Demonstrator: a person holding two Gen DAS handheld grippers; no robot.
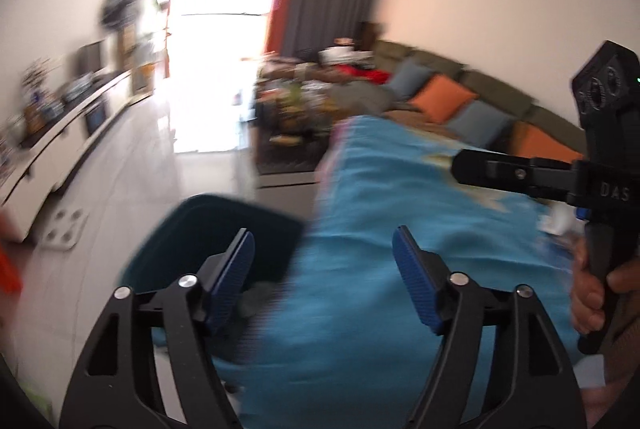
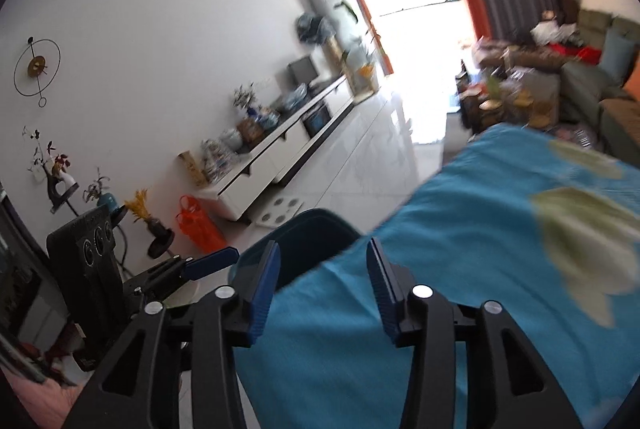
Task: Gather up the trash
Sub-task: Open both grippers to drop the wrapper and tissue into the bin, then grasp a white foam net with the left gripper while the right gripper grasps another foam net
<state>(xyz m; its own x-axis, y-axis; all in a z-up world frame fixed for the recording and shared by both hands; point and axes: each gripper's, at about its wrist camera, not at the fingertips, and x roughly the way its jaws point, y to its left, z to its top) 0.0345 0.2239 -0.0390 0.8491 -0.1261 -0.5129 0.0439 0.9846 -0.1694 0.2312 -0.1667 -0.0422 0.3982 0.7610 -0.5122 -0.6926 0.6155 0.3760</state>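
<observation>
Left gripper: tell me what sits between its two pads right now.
Nothing is held. In the left wrist view the left gripper stands open; behind the gap show only the blue cloth's edge and the dark teal bin below.

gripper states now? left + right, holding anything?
Left gripper: open, nothing between the pads, above the blue cloth's edge.
Right gripper: open, empty, near the bin.

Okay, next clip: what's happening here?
A person is holding a pair of tongs in each hand. The left tongs and right tongs both stand open with nothing between their pads, over the blue cloth beside a dark teal bin on the floor. The pictures are blurred.
</observation>
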